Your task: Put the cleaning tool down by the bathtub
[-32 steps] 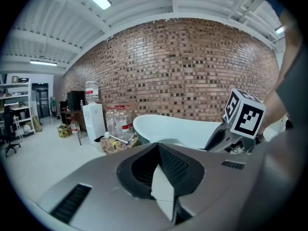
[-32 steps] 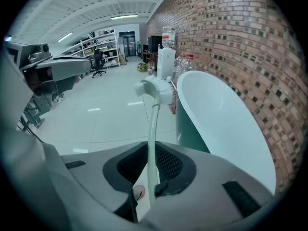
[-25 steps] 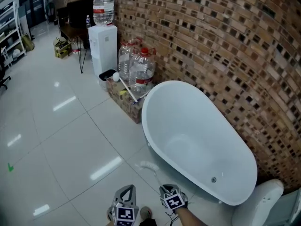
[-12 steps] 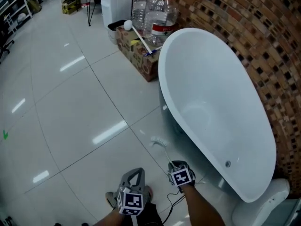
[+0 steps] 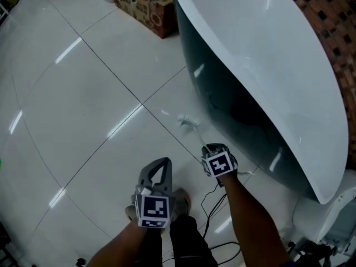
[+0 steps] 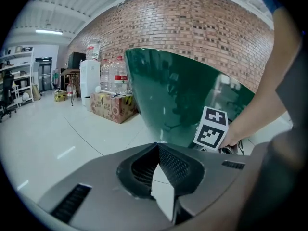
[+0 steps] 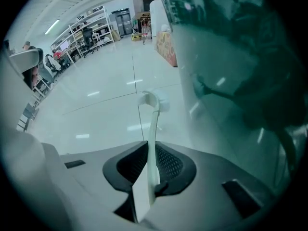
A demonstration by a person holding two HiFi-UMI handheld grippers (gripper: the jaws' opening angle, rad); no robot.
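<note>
A white long-handled cleaning brush (image 5: 192, 124) (image 7: 153, 129) sticks forward from my right gripper (image 5: 214, 152) (image 7: 150, 179), whose jaws are shut on its handle. Its head (image 7: 154, 100) hangs just above the white floor tiles, close beside the dark outer wall of the white bathtub (image 5: 267, 54) (image 7: 231, 71). My left gripper (image 5: 158, 174) (image 6: 163, 186) is lower left of the right one, over the floor, with its jaws closed together and nothing between them. In the left gripper view the right gripper's marker cube (image 6: 211, 129) shows next to the tub wall (image 6: 173, 90).
A cardboard box (image 5: 142, 1) (image 6: 113, 107) stands on the floor beyond the tub's far end, with water bottles (image 6: 113, 76) and a dispenser (image 6: 89, 78) behind it along the brick wall (image 6: 192, 28). A black cable (image 5: 214, 199) lies by my feet. Open tiled floor (image 5: 72, 104) spreads left.
The head view has tipped down and closer to the tub. Both grippers have moved forward, and the brush head has come nearer the base of the tub.
</note>
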